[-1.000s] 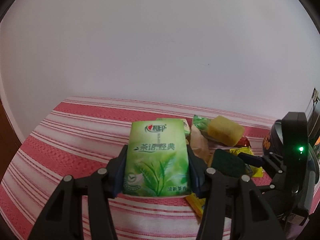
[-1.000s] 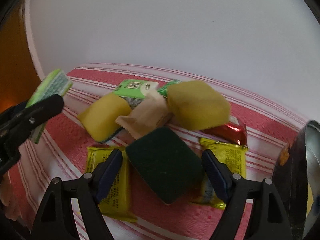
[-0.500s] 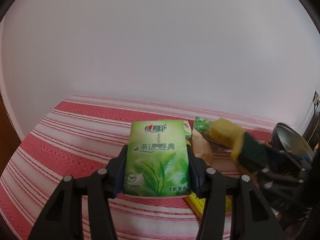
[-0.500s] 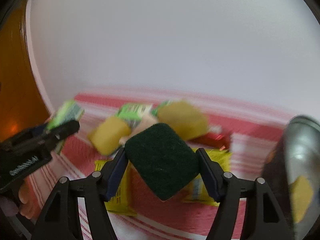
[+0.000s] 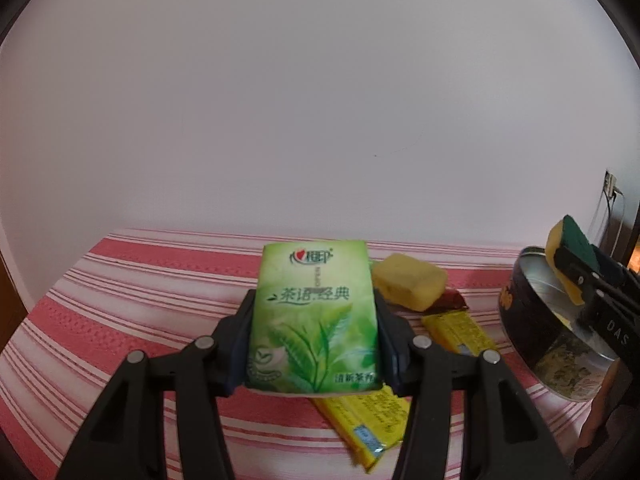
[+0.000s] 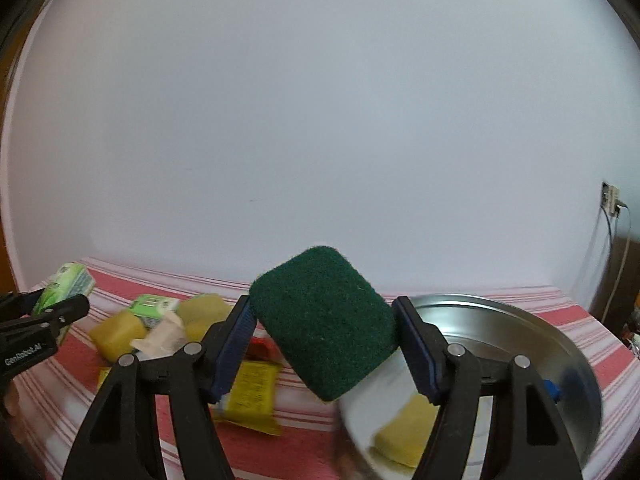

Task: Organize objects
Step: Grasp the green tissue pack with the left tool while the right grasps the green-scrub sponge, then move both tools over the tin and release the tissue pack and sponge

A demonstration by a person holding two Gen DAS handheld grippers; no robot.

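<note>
My left gripper (image 5: 314, 322) is shut on a green tea-print tissue pack (image 5: 316, 276), held upright above the red striped cloth (image 5: 140, 300). My right gripper (image 6: 324, 334) is shut on a scouring sponge (image 6: 324, 320), dark green side facing the camera, lifted over the rim of a round metal tin (image 6: 520, 320). A yellow sponge (image 6: 404, 432) lies inside the tin. The left wrist view shows that same held sponge (image 5: 574, 240) at far right, above the tin (image 5: 524, 320). The left gripper with its pack (image 6: 68, 284) appears at the left edge of the right wrist view.
Loose on the cloth lie two yellow sponges (image 6: 116, 332) (image 6: 204, 312), a small green pack (image 6: 154, 306), a beige sachet (image 6: 164, 336), a red wrapper (image 6: 260, 344) and yellow sachets (image 6: 252, 396). A white wall stands behind. A socket with cables (image 6: 610, 196) is at right.
The right gripper closed on the green-backed sponge, lifted it off the cloth and carried it rightward over the tin. The left gripper kept its hold on the tissue pack, turning slightly right.
</note>
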